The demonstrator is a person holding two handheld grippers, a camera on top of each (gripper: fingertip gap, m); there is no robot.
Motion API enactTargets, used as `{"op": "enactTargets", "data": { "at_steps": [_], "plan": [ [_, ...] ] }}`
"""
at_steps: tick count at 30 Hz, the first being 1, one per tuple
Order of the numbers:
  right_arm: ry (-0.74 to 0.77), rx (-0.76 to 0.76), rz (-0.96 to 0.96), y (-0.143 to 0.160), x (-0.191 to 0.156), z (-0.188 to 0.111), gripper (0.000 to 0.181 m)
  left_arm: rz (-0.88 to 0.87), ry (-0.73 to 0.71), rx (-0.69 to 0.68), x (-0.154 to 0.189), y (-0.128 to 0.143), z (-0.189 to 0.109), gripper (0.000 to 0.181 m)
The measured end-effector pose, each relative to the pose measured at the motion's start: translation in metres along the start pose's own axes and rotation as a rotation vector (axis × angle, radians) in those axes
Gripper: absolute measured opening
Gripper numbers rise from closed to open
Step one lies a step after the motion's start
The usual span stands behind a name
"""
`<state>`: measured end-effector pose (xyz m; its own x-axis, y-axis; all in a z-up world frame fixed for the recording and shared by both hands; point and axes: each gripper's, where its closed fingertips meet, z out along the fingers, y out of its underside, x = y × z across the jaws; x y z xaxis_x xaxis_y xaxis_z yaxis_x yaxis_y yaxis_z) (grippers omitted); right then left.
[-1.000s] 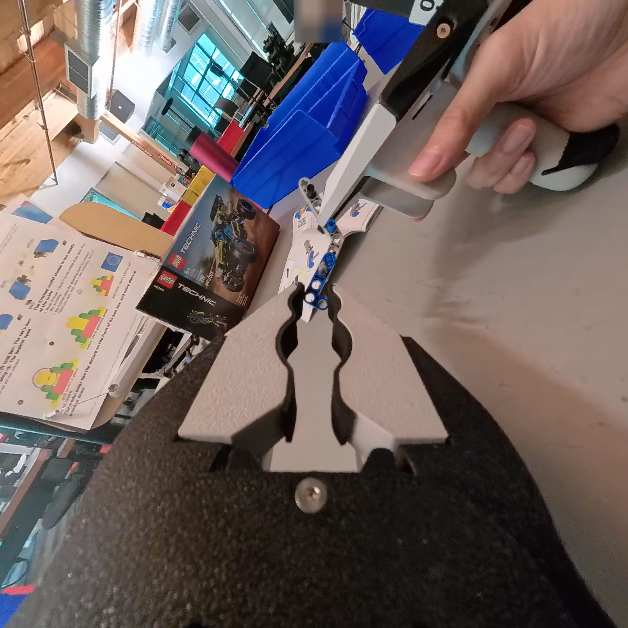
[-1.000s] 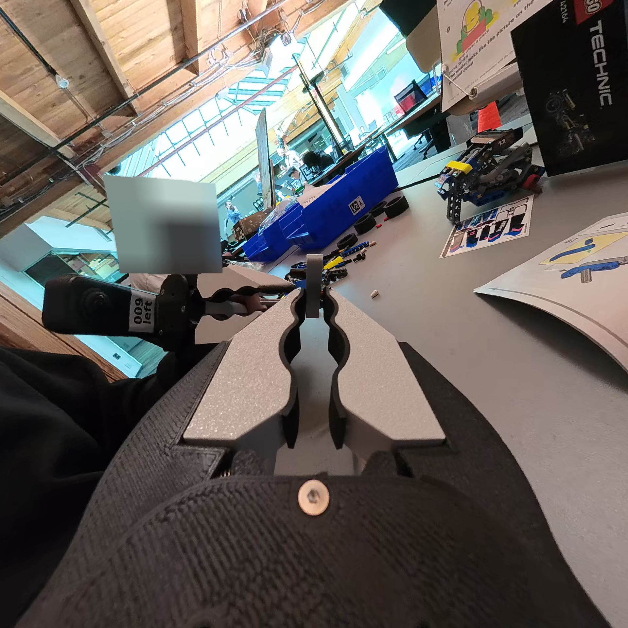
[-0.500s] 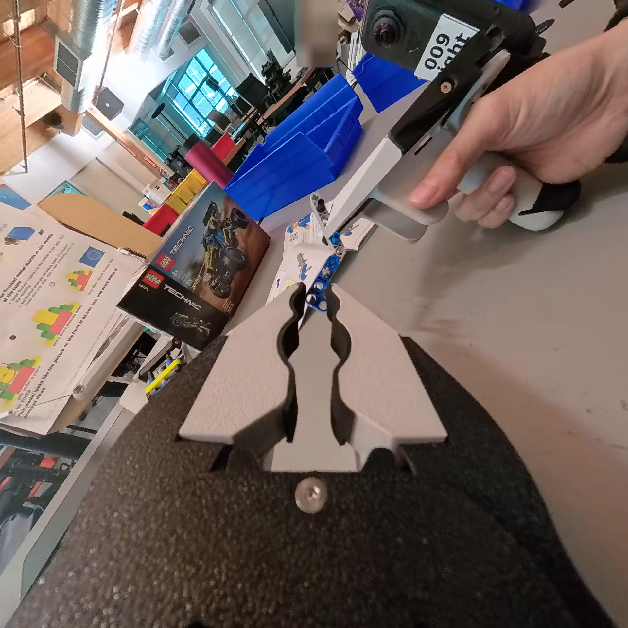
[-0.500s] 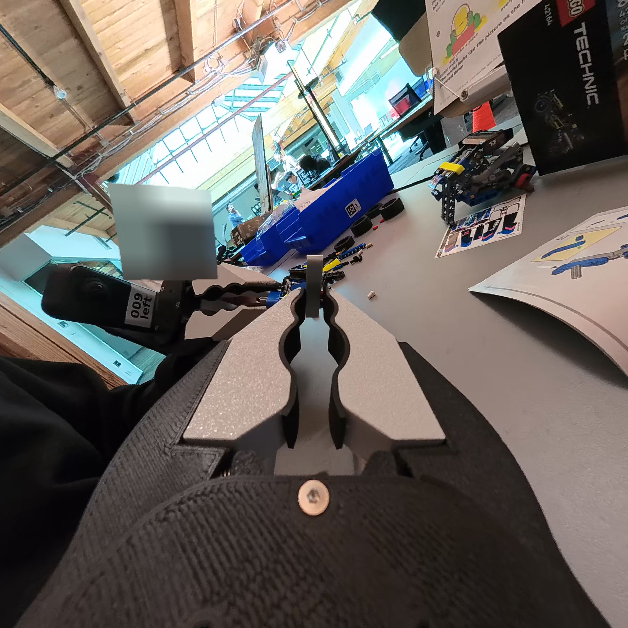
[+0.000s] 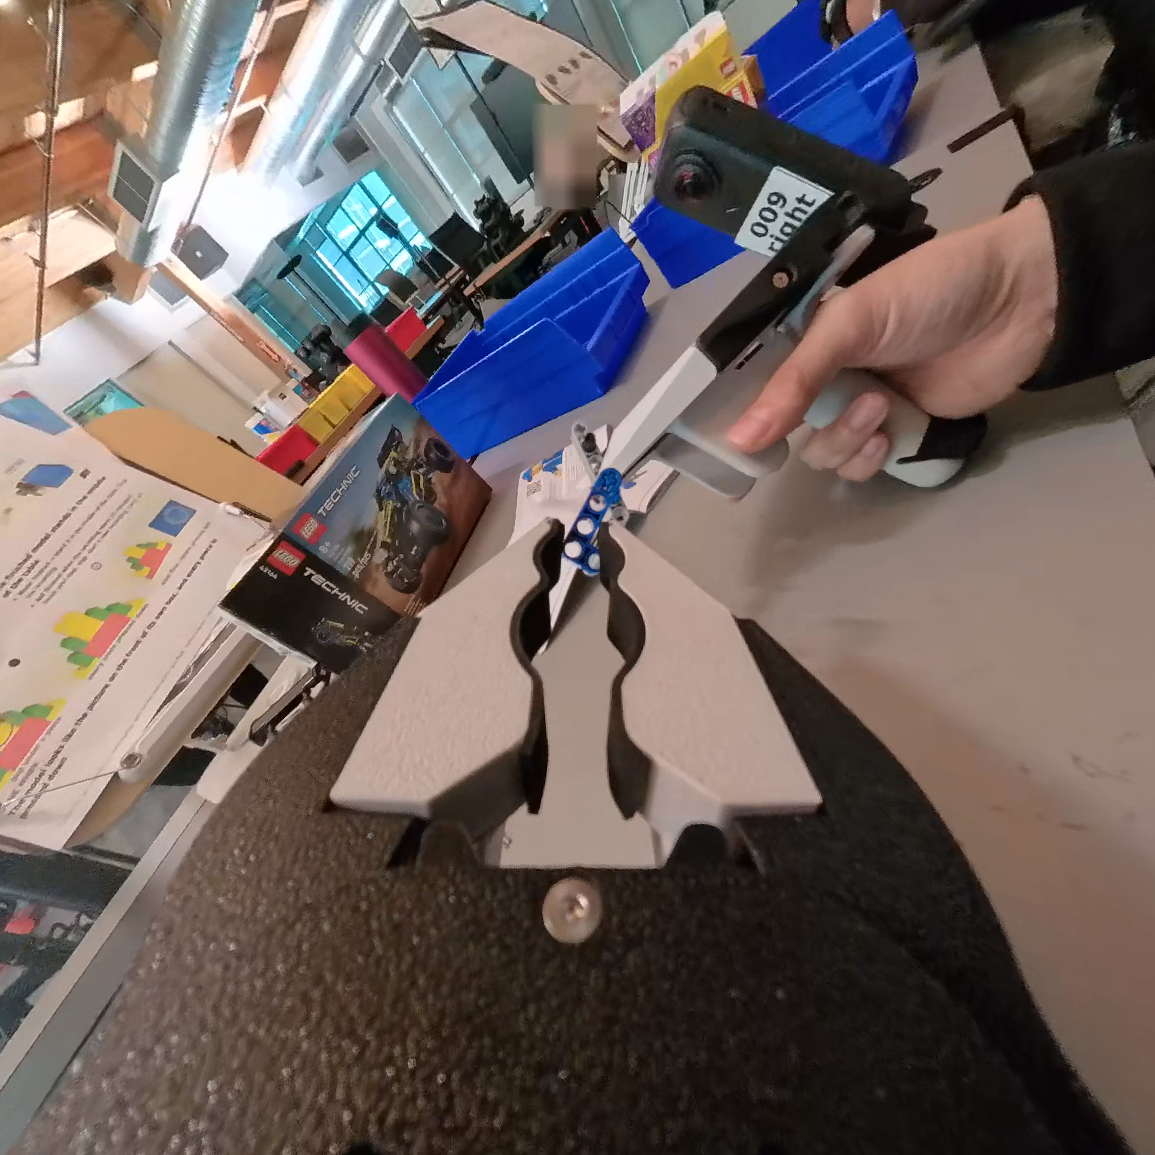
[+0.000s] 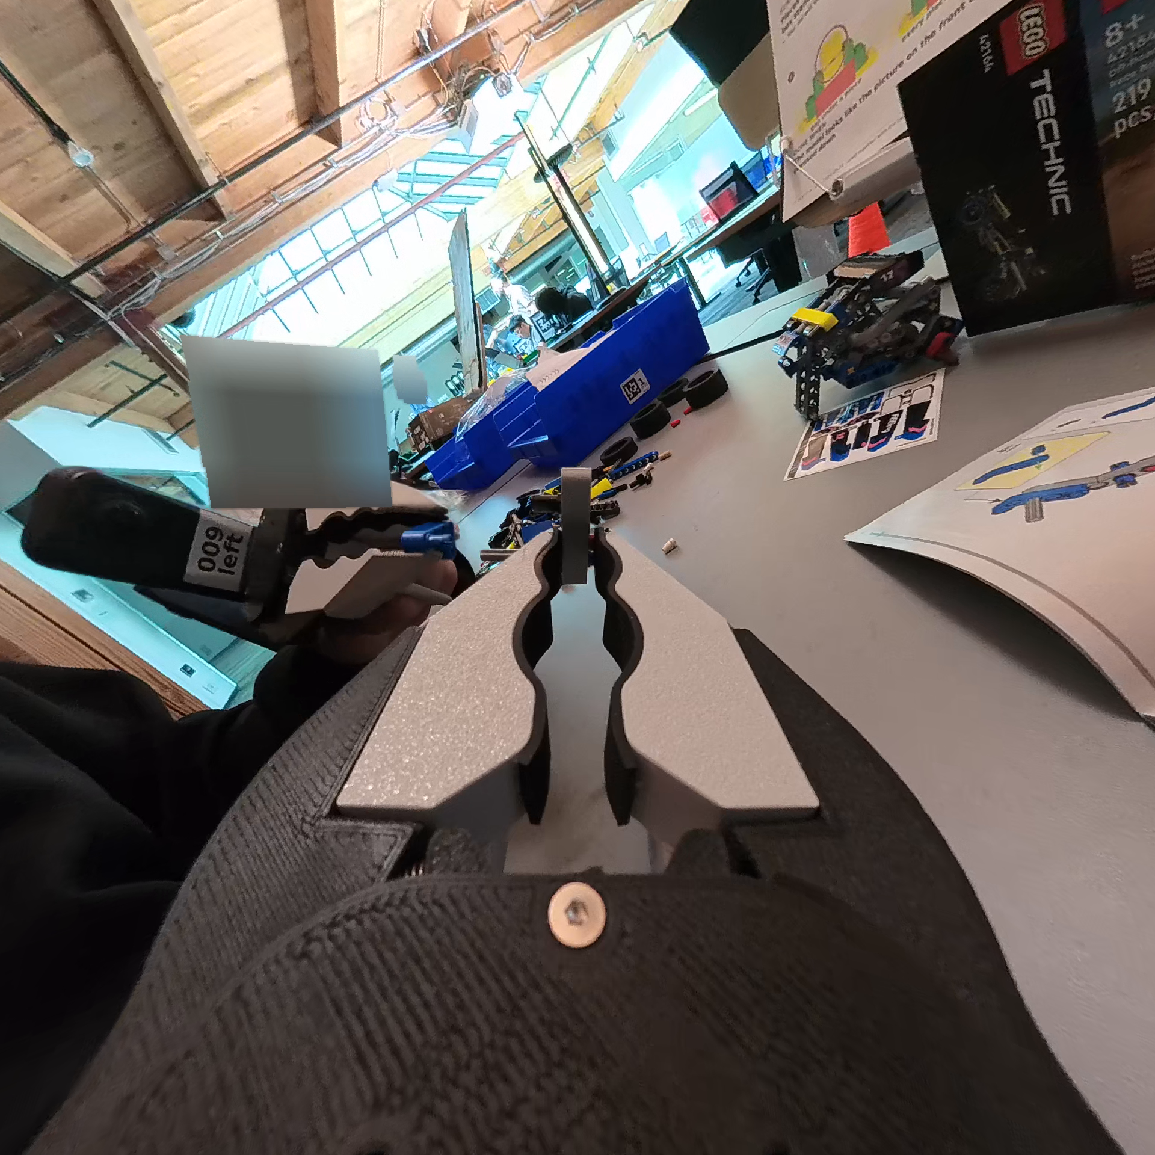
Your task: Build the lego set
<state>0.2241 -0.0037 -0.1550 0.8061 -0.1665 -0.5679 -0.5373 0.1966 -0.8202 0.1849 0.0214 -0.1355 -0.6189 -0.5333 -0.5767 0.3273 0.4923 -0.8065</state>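
Left wrist view: your left gripper [image 5: 578,550] pinches a blue beam [image 5: 587,534] just in front of the set box [image 5: 375,544]. Right gripper [image 6: 572,550] is clamped on a grey beam [image 6: 575,522]; the two beams' tips meet. Half-built car [image 6: 865,337] sits beside the box, loose parts [image 6: 562,500] further along the table [image 6: 875,750].

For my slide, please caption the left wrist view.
Left gripper pinches a blue beam near right gripper's grey beam.

The blue beam's [image 5: 586,539] lower end disappears between the left claw's [image 5: 578,550] tips. The grey beam [image 6: 575,526] shows edge-on, holes hidden. The instruction booklet [image 6: 1025,537] runs off the right edge. The loose parts pile [image 6: 565,500] is too small to sort.
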Motion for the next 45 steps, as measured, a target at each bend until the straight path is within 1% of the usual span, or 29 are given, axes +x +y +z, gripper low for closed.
{"op": "enactTargets", "data": {
  "at_steps": [2,6,9,15,25,27,31,32,33,35,36,37,39,42,45],
  "plan": [
    [0.001,0.006,0.003,-0.001,0.001,-0.001,0.008,0.005,0.005,0.001,0.004,0.000,0.002,0.008],
    [-0.002,0.006,0.007,-0.001,0.000,-0.001,0.008,0.016,-0.013,-0.043,0.005,0.006,0.007,0.008],
    [-0.005,-0.002,0.013,0.001,0.000,0.001,0.008,0.013,-0.015,-0.042,0.008,0.007,0.010,0.008],
    [-0.013,0.020,0.055,-0.002,0.003,-0.002,0.008,0.027,-0.029,-0.067,0.006,0.012,0.010,0.008],
    [-0.024,0.015,0.050,-0.001,0.000,-0.002,0.008,0.037,-0.041,-0.072,0.005,0.013,0.010,0.008],
    [-0.028,0.015,0.056,-0.001,0.000,-0.002,0.008,0.055,-0.053,-0.071,0.005,0.012,0.010,0.008],
    [-0.054,0.018,0.093,-0.001,0.000,-0.003,0.008,0.162,-0.088,-0.078,0.006,0.010,0.011,0.008],
    [-0.059,0.019,0.088,-0.001,-0.001,-0.004,0.008,0.160,-0.086,-0.072,0.007,0.009,0.011,0.008],
    [-0.064,0.018,0.087,-0.001,-0.002,-0.004,0.008,0.110,-0.067,-0.059,0.008,0.008,0.011,0.008],
    [-0.092,0.012,0.109,-0.001,-0.004,-0.005,0.008,-0.038,-0.021,-0.016,0.007,0.004,0.009,0.008],
    [-0.094,0.014,0.114,-0.001,-0.005,-0.005,0.008,-0.073,-0.005,-0.004,0.007,0.003,0.009,0.008],
    [-0.089,0.012,0.114,0.000,-0.004,-0.004,0.008,-0.072,0.002,-0.009,0.006,0.004,0.008,0.008],
    [-0.087,0.000,0.113,0.002,-0.004,-0.003,0.009,-0.002,-0.017,-0.030,0.005,0.007,0.008,0.008],
    [-0.083,-0.010,0.101,0.003,-0.004,-0.002,0.008,0.149,-0.056,-0.075,0.003,0.009,0.007,0.007],
    [-0.098,-0.030,0.087,0.004,-0.007,-0.003,0.008,0.263,-0.041,-0.066,0.007,0.007,0.005,0.006]
  ]
}}
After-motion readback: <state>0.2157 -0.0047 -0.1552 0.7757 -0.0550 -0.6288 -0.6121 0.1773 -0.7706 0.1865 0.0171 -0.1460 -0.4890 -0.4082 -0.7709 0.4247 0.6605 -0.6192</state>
